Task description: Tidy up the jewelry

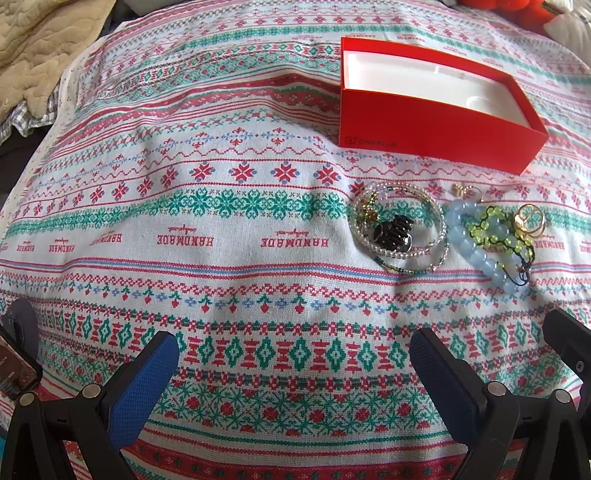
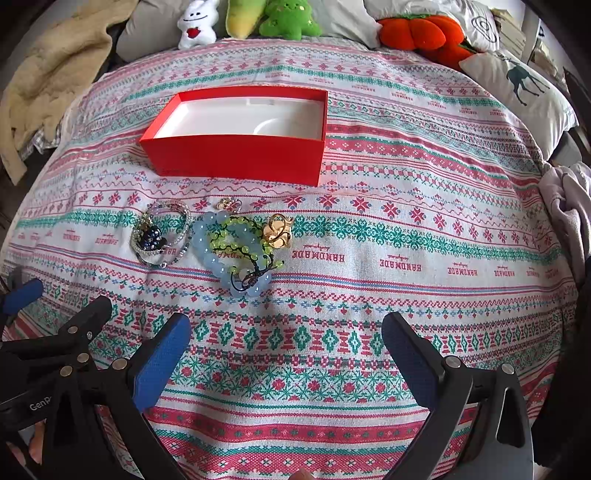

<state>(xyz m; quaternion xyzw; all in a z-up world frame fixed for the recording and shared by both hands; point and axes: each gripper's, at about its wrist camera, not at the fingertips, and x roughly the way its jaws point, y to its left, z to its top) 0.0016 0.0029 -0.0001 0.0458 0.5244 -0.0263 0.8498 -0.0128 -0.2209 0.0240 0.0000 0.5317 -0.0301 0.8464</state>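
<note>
1. My left gripper (image 1: 293, 369) and right gripper (image 2: 286, 354) hang low over a bed, each with its jaws wide apart and holding nothing.

2. The jewelry lies loose in a small cluster on the cloth (image 2: 369, 302), just in front of the red box (image 2: 236, 157). The box stands open, its white tray bare, so I judge the sorting has not yet begun.

3. In the cluster a coil of clear beaded bracelets (image 2: 162, 234) rings a dark clip (image 2: 152, 234). Beside it a pale blue bead bracelet (image 2: 207, 251) lies tangled with a green bead bracelet (image 2: 236, 225). Gold rings (image 2: 277, 230) touch the green beads, and a small gold piece (image 2: 227, 203) sits nearest the box.

4. From the left wrist, the same pile sits to the right, the blue bracelet (image 1: 476, 247) close by the box (image 1: 436, 136).

5. The next move, as I judge it, calls for picking one piece clean of the others. The blue and green strands overlap, so lifting one may drag the other. The rings are thin and flat to the cloth, and will want a careful pinch.

6. The surface is soft and rumpled, a white spread with red and green woven bands; it will give under pressure.

7. Beyond it lie plush toys (image 2: 288, 18), an orange pumpkin cushion (image 2: 421, 33), a deer pillow (image 2: 517, 92) and a tan blanket (image 2: 55, 81).
</note>
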